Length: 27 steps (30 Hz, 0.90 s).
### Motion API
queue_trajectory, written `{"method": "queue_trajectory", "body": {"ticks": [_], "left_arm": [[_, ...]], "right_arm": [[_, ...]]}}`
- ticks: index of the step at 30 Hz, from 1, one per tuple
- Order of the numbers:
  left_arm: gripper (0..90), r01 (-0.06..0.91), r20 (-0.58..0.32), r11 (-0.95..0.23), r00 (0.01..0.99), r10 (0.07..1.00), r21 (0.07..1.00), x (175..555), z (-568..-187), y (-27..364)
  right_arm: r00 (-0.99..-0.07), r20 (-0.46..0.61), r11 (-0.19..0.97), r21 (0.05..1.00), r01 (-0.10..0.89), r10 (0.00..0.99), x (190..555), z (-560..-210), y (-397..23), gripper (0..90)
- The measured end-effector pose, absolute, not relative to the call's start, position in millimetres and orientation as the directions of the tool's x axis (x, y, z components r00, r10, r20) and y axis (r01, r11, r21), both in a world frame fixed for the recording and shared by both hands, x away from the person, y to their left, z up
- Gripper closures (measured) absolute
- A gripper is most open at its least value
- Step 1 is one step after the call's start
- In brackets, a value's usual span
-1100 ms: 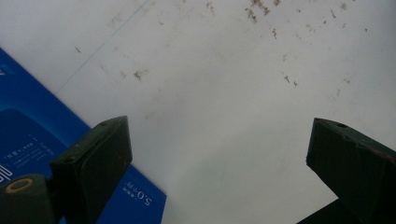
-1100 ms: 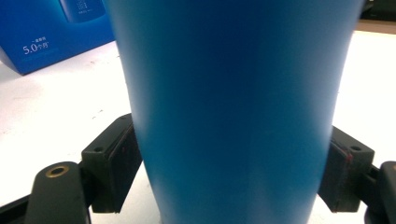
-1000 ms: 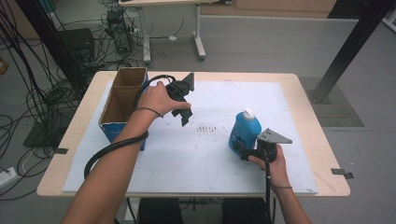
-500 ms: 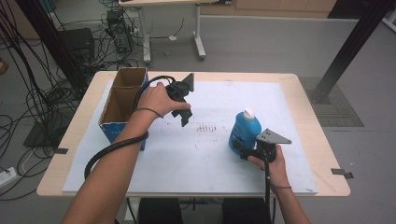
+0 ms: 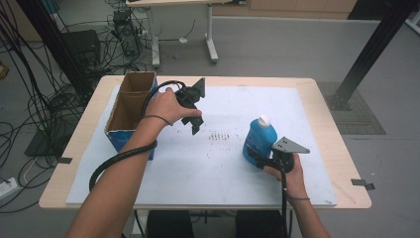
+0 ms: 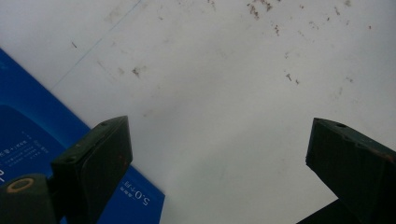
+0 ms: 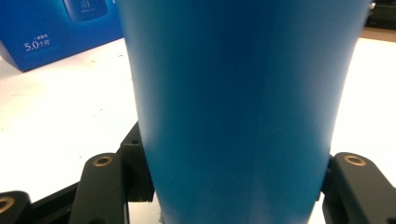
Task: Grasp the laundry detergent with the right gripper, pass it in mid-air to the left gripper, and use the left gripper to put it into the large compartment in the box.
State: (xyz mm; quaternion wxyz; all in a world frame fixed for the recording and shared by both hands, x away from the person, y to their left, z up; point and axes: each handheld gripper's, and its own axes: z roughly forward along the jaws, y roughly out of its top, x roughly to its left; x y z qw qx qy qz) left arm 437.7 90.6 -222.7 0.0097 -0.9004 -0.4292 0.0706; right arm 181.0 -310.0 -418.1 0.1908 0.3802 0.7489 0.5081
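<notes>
Both grippers differ: right gripper [image 5: 257, 157] clamped on blue bottle [image 5: 259, 139], left gripper [image 5: 194, 120] wide open, empty.

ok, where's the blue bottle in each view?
High view: bottle stands right of centre on the white sheet, the right gripper shut on its lower body.
Left gripper view: not in it; open jaws over the sheet.
Right gripper view: bottle is close up in the centre, between the jaws.
Shared landmark: blue box.
</notes>
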Motion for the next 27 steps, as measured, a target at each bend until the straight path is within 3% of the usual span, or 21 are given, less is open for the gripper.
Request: {"method": "queue_trajectory", "body": {"ticks": [27], "left_arm": [[6.7, 0.77, -0.128, -0.634, 0.623, 0.771, -0.07, 436.1, -224.0, 89.9]], "right_arm": [[-0.638, 0.079, 0.196, 0.916, 0.349, 0.766, 177.2, -422.4, -309.1, 40.5]]}}
